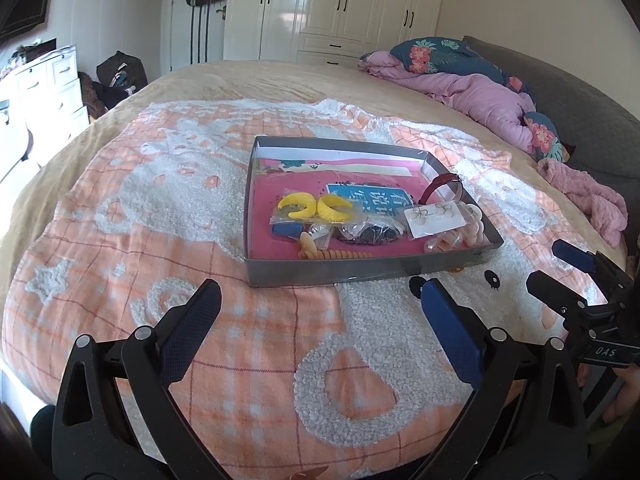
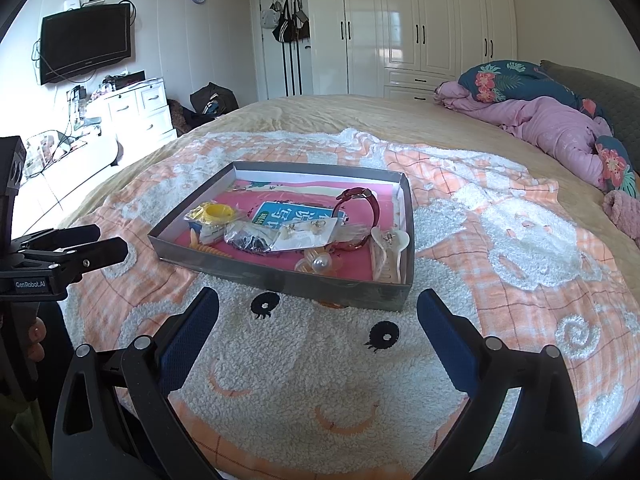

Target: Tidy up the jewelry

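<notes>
- While both grippers hover short of the tray (image 2: 280,280), the left gripper (image 1: 320,320) and right gripper (image 2: 318,320) stand spread, gripping nothing.
- Jewelry sits pooled in the tray's near half: 2 yellow hoops (image 1: 314,208), red bangle (image 2: 360,216), earring card (image 1: 436,220), pale clip (image 2: 388,256).
- Judgement: the raised walls contain the pieces on the soft blanket (image 2: 320,380); whether they are sorted is undeterminable.

A home bedroom: bed (image 2: 360,120), wardrobe (image 2: 420,28), wall television (image 2: 86,42).
</notes>
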The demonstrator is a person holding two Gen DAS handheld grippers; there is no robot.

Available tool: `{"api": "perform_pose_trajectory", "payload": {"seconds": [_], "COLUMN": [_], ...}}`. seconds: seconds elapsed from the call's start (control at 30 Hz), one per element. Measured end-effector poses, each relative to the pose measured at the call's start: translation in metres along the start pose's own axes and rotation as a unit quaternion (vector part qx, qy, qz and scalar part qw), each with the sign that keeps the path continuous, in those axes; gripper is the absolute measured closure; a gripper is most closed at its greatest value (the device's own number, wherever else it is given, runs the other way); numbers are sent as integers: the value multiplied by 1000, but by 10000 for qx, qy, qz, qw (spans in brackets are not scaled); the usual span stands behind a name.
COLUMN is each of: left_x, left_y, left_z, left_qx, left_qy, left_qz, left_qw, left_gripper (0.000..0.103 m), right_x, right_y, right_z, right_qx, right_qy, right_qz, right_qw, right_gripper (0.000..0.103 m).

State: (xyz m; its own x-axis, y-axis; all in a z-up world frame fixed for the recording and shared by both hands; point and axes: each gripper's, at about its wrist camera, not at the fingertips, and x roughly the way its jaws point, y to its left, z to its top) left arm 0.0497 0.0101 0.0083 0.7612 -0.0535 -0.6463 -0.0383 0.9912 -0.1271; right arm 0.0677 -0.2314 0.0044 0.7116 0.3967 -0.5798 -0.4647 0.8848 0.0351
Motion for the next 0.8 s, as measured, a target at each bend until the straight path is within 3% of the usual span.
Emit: {"api": "perform_pose_trajectory", "payload": {"seconds": [0.8], "left_x": [14], "left_y": [19], "left_z": [0], "left_qx": [-285], "left_qy": [265], "left_qz": [-96], "left_qw": [9992], "left_gripper": [9], "right_x": [13], "right_y": [-13], "right_z": [-2], "right_qx": [91], "right_qy": [183], "right_qz": [-129], "right_qw": [9997], "right_gripper": [4]}}
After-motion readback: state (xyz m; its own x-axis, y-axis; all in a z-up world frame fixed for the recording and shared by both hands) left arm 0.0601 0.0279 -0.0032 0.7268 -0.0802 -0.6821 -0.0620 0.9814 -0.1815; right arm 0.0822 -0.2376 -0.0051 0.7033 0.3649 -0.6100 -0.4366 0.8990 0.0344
